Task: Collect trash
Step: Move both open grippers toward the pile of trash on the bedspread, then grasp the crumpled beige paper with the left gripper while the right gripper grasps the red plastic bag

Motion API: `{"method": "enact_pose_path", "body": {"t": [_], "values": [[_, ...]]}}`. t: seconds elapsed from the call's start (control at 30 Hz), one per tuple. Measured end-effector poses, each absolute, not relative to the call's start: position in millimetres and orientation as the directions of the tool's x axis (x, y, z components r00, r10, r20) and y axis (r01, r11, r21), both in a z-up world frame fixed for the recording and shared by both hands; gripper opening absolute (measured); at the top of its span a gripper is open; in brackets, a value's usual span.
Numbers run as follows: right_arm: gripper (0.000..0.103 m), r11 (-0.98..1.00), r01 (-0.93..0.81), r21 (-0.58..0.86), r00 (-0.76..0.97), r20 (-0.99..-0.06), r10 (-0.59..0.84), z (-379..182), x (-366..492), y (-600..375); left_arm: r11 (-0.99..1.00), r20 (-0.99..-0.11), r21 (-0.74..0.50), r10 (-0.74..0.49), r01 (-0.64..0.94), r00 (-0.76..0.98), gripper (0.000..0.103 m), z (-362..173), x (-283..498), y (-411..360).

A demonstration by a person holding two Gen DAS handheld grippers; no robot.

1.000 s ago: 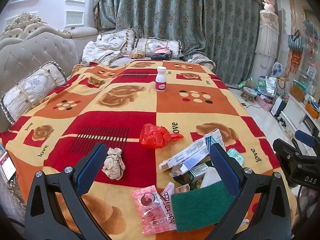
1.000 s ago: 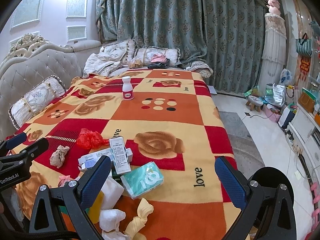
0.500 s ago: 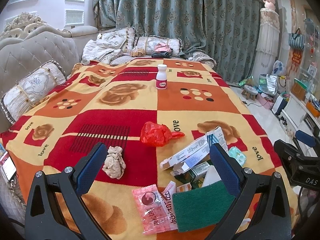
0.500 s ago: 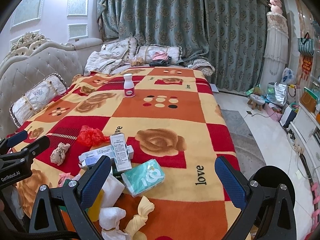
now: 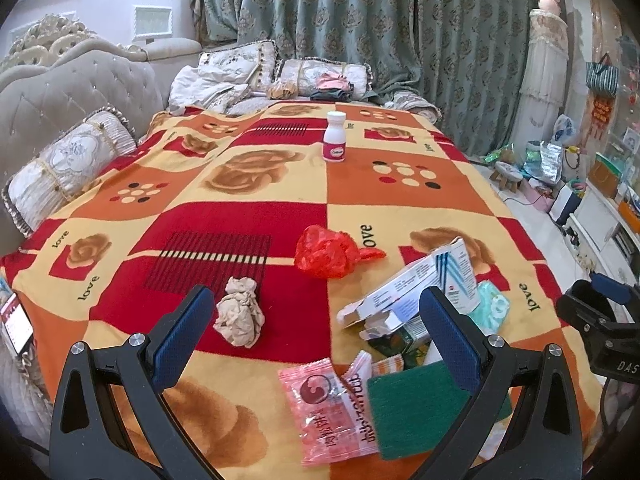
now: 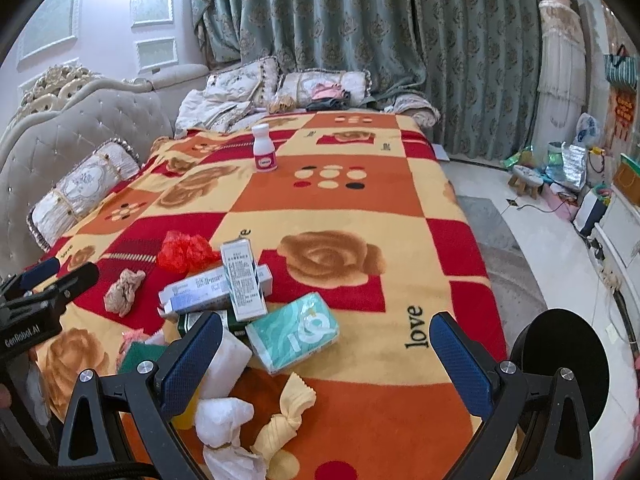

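Observation:
Trash lies on the near end of a patterned blanket (image 5: pixel 248 224). My left gripper (image 5: pixel 316 312) is open above a crumpled brown paper ball (image 5: pixel 239 312), a pink snack wrapper (image 5: pixel 332 408) and a green scouring pad (image 5: pixel 416 408). A red plastic bag (image 5: pixel 326 252) and white cartons (image 5: pixel 412 292) lie beyond. My right gripper (image 6: pixel 328 340) is open over a teal tissue pack (image 6: pixel 294 332), white cartons (image 6: pixel 240 280), a white sponge (image 6: pixel 226 364), crumpled white tissue (image 6: pixel 224 420) and a yellow candy wrapper (image 6: pixel 286 416).
A white bottle (image 5: pixel 335 136) with a pink label stands upright further up the blanket. Pillows (image 5: pixel 68 164) and a tufted headboard (image 5: pixel 76 92) line the left. Curtains (image 5: pixel 360 24) hang behind. A black round bin (image 6: pixel 560 364) stands on the floor by the bed's right edge.
Both grippers have drifted slightly forward and closer to the blanket; the objects on it have not moved and both grippers stay open.

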State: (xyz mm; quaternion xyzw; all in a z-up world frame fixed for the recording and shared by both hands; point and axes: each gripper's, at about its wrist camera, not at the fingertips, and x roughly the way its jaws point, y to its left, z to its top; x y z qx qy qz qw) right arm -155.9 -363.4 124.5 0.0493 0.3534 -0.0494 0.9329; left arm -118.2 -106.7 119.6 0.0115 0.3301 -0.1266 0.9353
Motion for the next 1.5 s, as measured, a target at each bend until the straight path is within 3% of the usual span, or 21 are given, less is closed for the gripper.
{"method": "enact_pose_path", "body": {"t": [0.33, 0.5, 0.6, 0.8, 1.27, 1.4, 1.5], "values": [[0.101, 0.995, 0.069, 0.071, 0.674, -0.738, 0.006, 96.0, -160.6, -378.4, 0.971, -0.691, -0.017, -0.183, 0.236, 0.7, 0.102, 107.5, -101.9, -73.9], [0.084, 0.993, 0.009, 0.122, 0.627, -0.774, 0.089, 79.7, -162.7, -376.7, 0.972, -0.739, -0.047, -0.188, 0.229, 0.647, 0.102, 96.7, -93.4, -64.2], [0.081, 0.99, -0.03, 0.134, 0.602, -0.789, 0.125, 72.3, -162.8, -368.4, 0.973, -0.749, -0.023, -0.169, 0.23, 0.641, 0.102, 91.6, -91.3, -65.0], [0.08, 0.985, -0.079, 0.152, 0.59, -0.79, 0.169, 69.7, -157.6, -352.4, 0.97, -0.779, -0.041, -0.181, 0.24, 0.601, 0.096, 82.5, -86.4, -66.5], [0.08, 0.98, -0.063, 0.189, 0.622, -0.761, 0.187, 86.9, -134.1, -353.5, 0.987, -0.801, -0.073, -0.143, 0.143, 0.581, 0.096, 61.6, -26.0, -61.8], [0.08, 0.98, -0.071, 0.189, 0.621, -0.76, 0.191, 91.6, -98.7, -348.2, 0.986, -0.82, -0.081, -0.149, 0.146, 0.553, 0.077, 51.5, -8.2, -68.3], [0.08, 0.972, -0.094, 0.215, 0.61, -0.76, 0.227, 89.1, -73.4, -340.7, 0.985, -0.832, -0.096, -0.158, 0.143, 0.532, 0.071, 43.1, 1.6, -69.0]]}}
